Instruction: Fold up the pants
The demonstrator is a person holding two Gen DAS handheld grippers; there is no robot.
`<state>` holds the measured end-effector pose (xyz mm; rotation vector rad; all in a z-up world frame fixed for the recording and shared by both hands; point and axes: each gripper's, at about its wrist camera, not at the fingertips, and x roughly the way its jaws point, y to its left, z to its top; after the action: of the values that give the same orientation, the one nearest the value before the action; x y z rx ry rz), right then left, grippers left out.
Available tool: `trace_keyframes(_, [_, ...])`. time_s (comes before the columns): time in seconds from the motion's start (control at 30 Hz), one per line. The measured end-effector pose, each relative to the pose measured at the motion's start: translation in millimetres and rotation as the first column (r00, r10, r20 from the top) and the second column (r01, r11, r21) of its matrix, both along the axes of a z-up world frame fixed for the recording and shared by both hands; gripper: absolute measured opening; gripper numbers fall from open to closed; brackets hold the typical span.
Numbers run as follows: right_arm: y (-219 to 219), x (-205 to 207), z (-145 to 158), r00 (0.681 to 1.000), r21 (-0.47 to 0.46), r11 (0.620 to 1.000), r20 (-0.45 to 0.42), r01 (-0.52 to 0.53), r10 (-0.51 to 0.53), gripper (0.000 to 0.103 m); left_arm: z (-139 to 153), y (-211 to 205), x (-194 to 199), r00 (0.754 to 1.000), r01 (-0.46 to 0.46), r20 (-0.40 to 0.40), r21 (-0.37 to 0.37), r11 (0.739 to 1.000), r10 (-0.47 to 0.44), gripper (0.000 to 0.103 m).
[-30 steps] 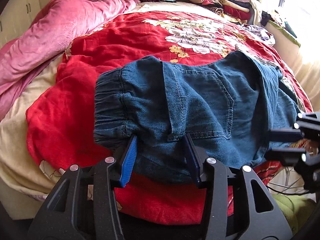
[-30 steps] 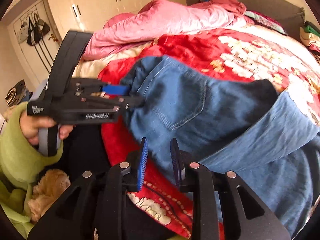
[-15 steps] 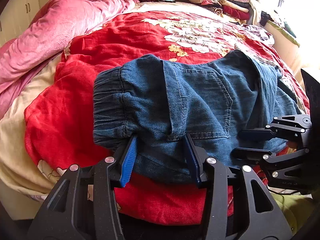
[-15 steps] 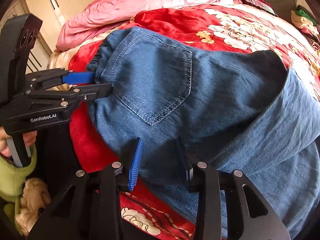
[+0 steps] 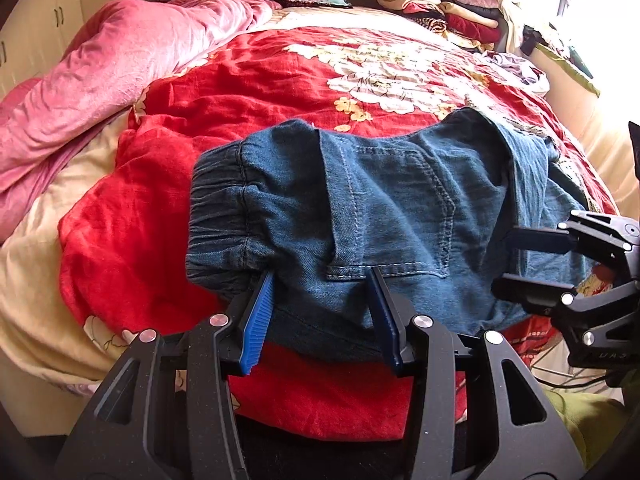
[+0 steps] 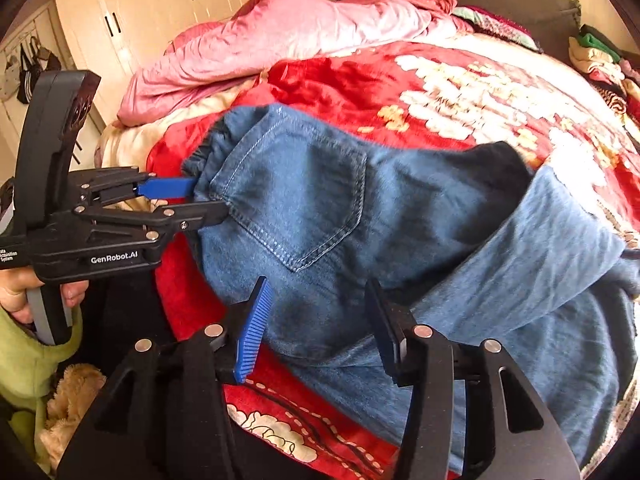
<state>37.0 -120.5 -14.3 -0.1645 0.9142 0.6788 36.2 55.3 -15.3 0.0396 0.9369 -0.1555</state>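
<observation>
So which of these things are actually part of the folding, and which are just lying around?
Part of the job: jeans, left gripper, right gripper.

Just lying about: pink quilt, pile of clothes, red bedspread, handbags.

The blue pants (image 6: 360, 216) lay bunched on the red flowery blanket (image 6: 460, 92) on the bed. The right tongs (image 6: 318, 320) were opening, with the near edge of the pants between the two sides. The left tongs (image 6: 200, 200) pinched the stretchy waist, with a hand (image 6: 24, 292) holding the handle.
</observation>
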Motion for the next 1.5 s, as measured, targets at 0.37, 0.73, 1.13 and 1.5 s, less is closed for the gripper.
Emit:
trace_keyframes(0.37, [-20, -1, 19, 0.996, 0.012, 0.998, 0.065, 0.058, -0.058, 0.058, 26, -16, -13, 0.999, 0.020, 0.050, 0.019, 1.000, -0.020, 0.044])
trace_keyframes(0.73, [-44, 2, 30, 0.989, 0.041, 0.992, 0.089, 0.119, -0.122, 0.063, 43, -37, -16, 0.995, 0.048, 0.080, 0.052, 0.998, -0.052, 0.057])
trace_keyframes(1.13, [-83, 23, 43, 0.962, 0.051, 0.972, 0.140, 0.227, -0.232, 0.070, 50, -67, -5, 0.991, 0.100, 0.080, 0.061, 0.993, -0.105, 0.063])
trace_keyframes(1.5, [-141, 84, 42, 0.916, 0.049, 0.923, 0.113, 0.381, -0.384, 0.070, 31, -98, 12, 0.983, 0.181, 0.018, -0.040, 0.983, -0.181, 0.063])
